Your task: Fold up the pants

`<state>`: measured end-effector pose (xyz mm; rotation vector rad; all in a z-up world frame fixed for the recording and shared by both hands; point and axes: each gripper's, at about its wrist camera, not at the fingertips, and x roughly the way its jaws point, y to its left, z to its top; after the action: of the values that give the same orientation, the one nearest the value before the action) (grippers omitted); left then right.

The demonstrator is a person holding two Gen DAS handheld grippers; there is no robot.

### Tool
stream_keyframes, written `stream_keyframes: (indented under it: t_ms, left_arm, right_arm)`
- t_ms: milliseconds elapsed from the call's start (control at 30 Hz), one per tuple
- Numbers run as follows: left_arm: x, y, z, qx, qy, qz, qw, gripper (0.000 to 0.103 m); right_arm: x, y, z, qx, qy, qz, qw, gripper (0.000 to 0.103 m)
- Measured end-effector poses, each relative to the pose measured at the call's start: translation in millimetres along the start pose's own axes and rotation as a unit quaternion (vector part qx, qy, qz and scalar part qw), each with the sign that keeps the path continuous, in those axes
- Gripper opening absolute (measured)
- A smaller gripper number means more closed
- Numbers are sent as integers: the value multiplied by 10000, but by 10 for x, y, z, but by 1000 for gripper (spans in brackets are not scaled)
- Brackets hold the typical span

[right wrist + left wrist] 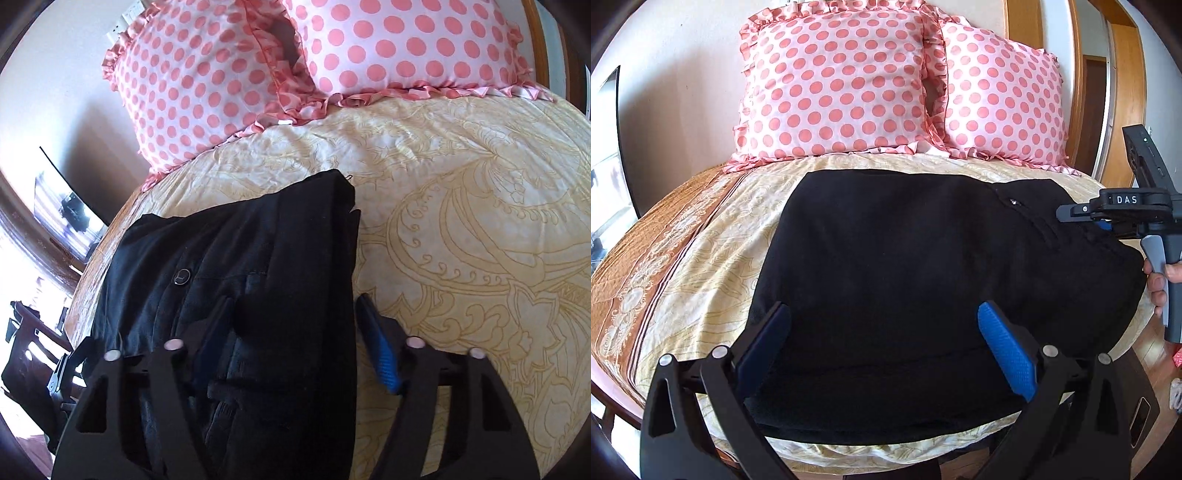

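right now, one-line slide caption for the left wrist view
Open left tongs over black pants on the bed, polka-dot pillows behind.

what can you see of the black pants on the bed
The black pants lie flat on the cream patterned bedspread, folded into a broad, thick block below two polka-dot pillows. The fabric looks soft and matte. A dark button and seams show at the waist end. The left gripper is open at the near edge; the right gripper is open, straddling the waist-end edge.
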<state>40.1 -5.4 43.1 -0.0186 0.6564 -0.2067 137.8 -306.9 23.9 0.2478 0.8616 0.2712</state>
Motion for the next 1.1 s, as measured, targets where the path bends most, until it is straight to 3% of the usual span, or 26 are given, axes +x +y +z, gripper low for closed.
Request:
stream_keyframes:
  t_ms: [133,300,400,500,667,767,900,1100]
  left_arm:
    - [-1,0,-2,-6,0,0,10000,101]
    - [5,2,-5,-4,0,-1,10000,101]
    - [4,1,-8,16,-9,10,10000,101]
    - [6,-2,-10,26,-15,23,10000,101]
    - [9,-6,-14,31,-16,20,10000,101]
    - [12,-11,-16,26,-19,25,10000,101]
    - [14,-11,-23,26,-24,27,10000,101]
    - [9,21,-4,-68,-21,-72,9999,101]
  right_arm:
    - [-58,140,-52,-564,-232,-267,9978,56]
    - [-2,87,-19,-473,-191,-178,9985,56]
    - [-48,265,-79,-1088,-399,-399,9925,44]
    - [-56,484,-170,-1780,-519,-703,9801,44]
    - [8,207,-29,-844,-237,-303,9957,53]
    - [53,145,-18,-662,-172,-146,9976,54]
    - [-50,277,-52,-1117,-441,-135,9927,27]
    - [-134,390,-101,-1472,-666,-51,9868,22]
